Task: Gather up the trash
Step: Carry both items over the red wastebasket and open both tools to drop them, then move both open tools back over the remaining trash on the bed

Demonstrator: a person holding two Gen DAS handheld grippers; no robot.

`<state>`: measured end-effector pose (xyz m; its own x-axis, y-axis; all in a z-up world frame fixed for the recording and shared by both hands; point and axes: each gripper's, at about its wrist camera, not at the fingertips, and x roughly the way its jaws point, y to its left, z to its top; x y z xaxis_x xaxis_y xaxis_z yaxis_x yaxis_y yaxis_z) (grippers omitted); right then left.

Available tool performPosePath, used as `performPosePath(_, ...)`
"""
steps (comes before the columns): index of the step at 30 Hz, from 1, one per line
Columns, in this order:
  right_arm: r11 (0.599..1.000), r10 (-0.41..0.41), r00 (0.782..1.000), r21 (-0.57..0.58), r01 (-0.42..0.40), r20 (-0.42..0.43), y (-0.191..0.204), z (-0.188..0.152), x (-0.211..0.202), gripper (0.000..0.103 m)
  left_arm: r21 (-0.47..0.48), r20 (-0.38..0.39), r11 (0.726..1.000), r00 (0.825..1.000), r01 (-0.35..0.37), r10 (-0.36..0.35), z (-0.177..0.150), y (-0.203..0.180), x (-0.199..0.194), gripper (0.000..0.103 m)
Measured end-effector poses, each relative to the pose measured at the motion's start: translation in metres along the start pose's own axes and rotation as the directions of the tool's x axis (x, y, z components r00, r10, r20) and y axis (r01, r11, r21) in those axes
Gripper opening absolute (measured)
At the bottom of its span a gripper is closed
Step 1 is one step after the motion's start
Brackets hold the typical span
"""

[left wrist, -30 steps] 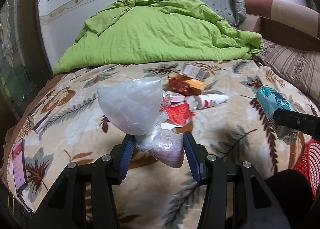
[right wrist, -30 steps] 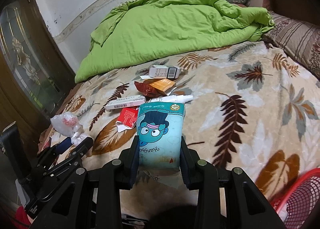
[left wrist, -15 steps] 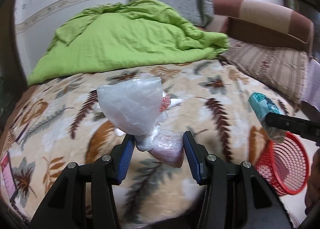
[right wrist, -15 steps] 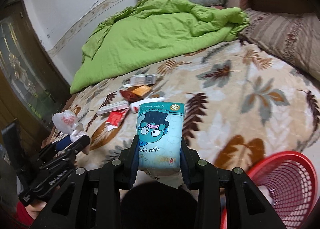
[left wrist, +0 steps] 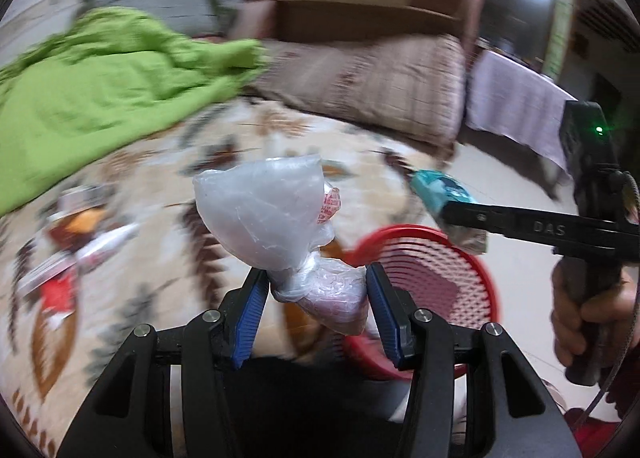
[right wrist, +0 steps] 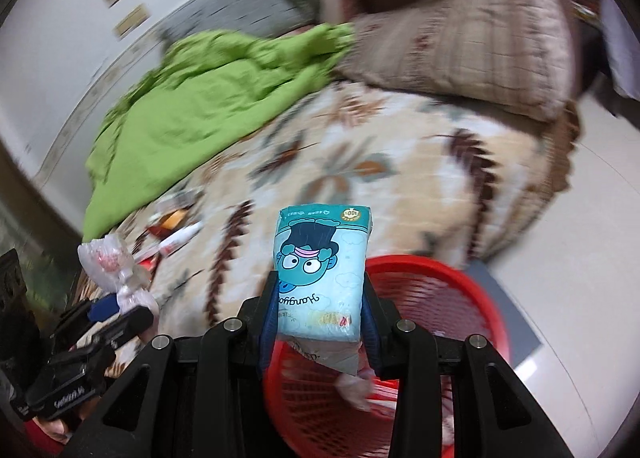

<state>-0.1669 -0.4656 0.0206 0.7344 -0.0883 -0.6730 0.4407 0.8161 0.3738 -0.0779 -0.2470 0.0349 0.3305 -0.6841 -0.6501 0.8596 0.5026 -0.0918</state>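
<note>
Trash is mid-collection: left tongs (left wrist: 314, 300) clamp a knotted plastic bag (left wrist: 276, 226), right tongs (right wrist: 318, 308) grip a tissue pack (right wrist: 322, 270) above the red basket (right wrist: 460, 298), wrappers (left wrist: 80, 250) remaining on the bed (left wrist: 280, 130).

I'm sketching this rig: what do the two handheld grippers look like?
The left gripper and right gripper have black angular plastic frames, silver screw heads and blue finger pads. The right's side shows embossed "DAS" lettering, a green indicator light and a bare hand on its grip.
</note>
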Motion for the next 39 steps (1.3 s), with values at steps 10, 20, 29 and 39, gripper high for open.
performPosePath(10, 0.995, -0.01, 1.0, 0.097, 0.01, 0.006, -0.043, -0.009, -0.016, 0.055, 0.076, -0.08, 0.99, 0.991, 0.115, -0.109, 0.011, -0.047, 0.043, 0.076)
performPosePath(20, 0.999, 0.025, 1.0, 0.033, -0.025, 0.0, -0.012, -0.005, -0.003, 0.057, -0.032, -0.019, 0.999, 0.999, 0.035, -0.035, 0.007, 0.001, 0.013, 0.076)
performPosePath(29, 0.979, 0.121, 0.989, -0.158, -0.132, -0.082, 0.072, -0.009, 0.034, 0.057, -0.194, 0.007, 0.976, 0.995, -0.098, 0.101, -0.013, 0.08, -0.026, 0.076)
performPosePath(39, 0.916, 0.267, 0.936, -0.241, -0.32, -0.228, 0.161, -0.02, 0.08, 0.05, -0.315, -0.033, 0.916, 0.967, -0.25, 0.252, -0.049, 0.158, -0.056, 0.076)
